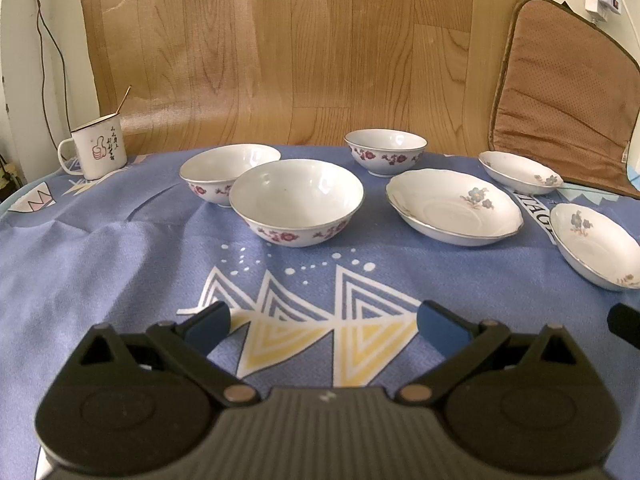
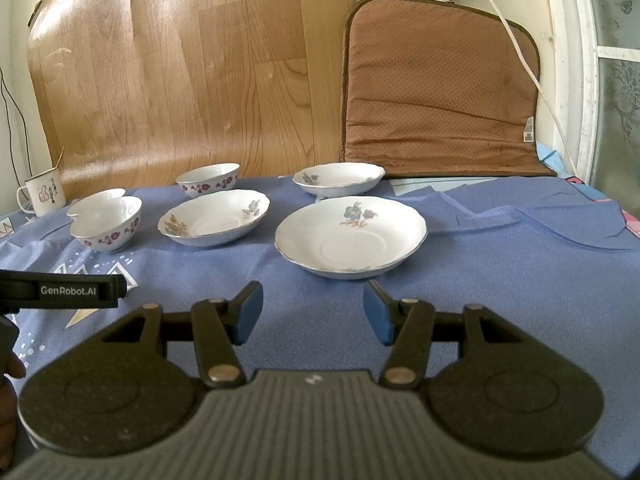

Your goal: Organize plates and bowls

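Note:
Three white bowls with red flowers stand on the blue cloth: a large one (image 1: pixel 297 202), one behind it to the left (image 1: pixel 228 172) and a small one at the back (image 1: pixel 385 151). Three white plates with blue flowers lie to the right: a middle one (image 1: pixel 454 207), a far one (image 1: pixel 520 172) and a near one (image 1: pixel 598 246). In the right wrist view the near plate (image 2: pixel 351 236) lies just ahead of my right gripper (image 2: pixel 314 314), which is open and empty. My left gripper (image 1: pixel 322 322) is open and empty, short of the large bowl.
A white enamel mug (image 1: pixel 98 151) stands at the back left. A wood-grain board (image 1: pixel 280 48) and a brown cushion (image 2: pixel 438 92) lean on the wall behind. A white cable (image 2: pixel 516 44) hangs at the right. The left gripper's body (image 2: pixel 60 290) shows at the right view's left edge.

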{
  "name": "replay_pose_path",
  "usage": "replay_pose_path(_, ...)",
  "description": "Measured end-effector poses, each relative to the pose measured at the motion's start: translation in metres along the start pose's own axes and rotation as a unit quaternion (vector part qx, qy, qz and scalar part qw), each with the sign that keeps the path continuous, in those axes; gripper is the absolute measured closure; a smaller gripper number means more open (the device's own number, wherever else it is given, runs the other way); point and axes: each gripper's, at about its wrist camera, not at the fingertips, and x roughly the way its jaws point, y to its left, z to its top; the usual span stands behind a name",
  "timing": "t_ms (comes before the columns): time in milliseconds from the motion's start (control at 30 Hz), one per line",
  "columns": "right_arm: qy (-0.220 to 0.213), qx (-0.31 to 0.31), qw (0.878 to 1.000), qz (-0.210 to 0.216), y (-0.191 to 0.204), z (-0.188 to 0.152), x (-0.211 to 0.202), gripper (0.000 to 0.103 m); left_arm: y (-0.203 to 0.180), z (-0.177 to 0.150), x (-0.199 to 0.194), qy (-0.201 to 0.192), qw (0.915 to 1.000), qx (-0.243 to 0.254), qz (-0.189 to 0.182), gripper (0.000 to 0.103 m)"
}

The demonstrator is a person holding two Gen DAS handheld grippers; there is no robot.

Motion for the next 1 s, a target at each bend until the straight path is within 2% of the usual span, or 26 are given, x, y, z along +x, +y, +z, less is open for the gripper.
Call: replay_pose_path(1000,-0.003,0.003,1.000,-0.003,-0.0008,0.0013,-0.0013,0.045,-0.0074,-0.0026,-0.0001,0.001,1.0000,0.006,-0.001,0.000)
